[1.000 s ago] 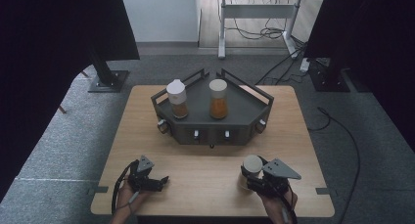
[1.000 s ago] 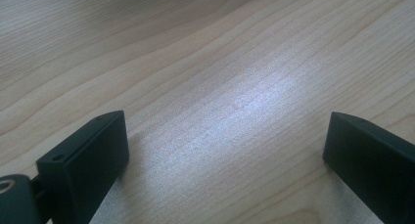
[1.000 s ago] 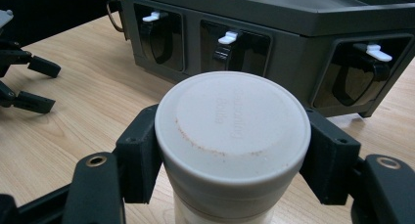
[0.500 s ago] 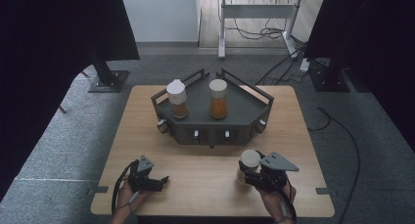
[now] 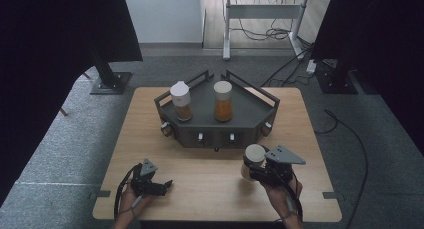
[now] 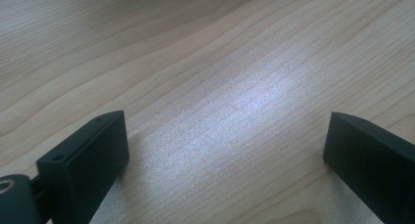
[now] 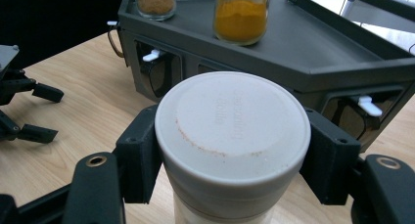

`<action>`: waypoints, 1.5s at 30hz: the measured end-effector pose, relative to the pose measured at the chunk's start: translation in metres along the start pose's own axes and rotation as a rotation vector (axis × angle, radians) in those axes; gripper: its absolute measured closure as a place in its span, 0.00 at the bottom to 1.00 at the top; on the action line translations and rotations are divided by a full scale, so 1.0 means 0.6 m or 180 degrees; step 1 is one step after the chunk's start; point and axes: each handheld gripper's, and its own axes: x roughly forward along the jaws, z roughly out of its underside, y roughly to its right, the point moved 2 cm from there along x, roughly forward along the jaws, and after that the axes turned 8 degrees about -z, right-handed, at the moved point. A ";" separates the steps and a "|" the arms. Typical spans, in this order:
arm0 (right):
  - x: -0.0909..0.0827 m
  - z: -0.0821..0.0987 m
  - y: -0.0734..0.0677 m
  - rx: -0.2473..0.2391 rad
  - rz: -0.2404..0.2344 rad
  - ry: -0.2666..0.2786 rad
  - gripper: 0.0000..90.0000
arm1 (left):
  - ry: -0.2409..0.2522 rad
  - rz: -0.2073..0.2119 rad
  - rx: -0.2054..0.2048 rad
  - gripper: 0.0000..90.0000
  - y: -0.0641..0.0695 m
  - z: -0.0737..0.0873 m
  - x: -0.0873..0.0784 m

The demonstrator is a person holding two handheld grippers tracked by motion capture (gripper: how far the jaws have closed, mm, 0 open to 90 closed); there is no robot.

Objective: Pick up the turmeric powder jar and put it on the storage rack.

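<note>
Nearest us, bottom of the high view, we hold the two claws over the wooden table. Right gripper is pinching a jar w/ a pale round lid: in the right gripper view both black pads press on the jar's neck just under the lid, one each side, jar upright betw. them. Lid shows a faint reddish ring on top. In the high view the jar sits at the front of that claw, grey three-cornered plate right behind it, hand gripping the body from below.

Left gripper is well apart from the right one, off to its left, low near the table's near edge. Its jaws are spread wide: in the left gripper view we see bare wood grain betw. them, nothing held.

Farther out, just beyond the right claw and the held jar, stands a dark grey tray rack w/ a railed back and small latches along its front face. On its top are two more jars, both upright and apart from each other: orange powder jar straight ahead of the right claw, brownish powder jar further left, more ahead of the left claw.
</note>
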 end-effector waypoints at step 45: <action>0.012 -0.114 0.051 0.0085 0.0088 0.0020 0.37 | 0.0000 0.0005 0.0011 0.03 -0.001 0.000 0.000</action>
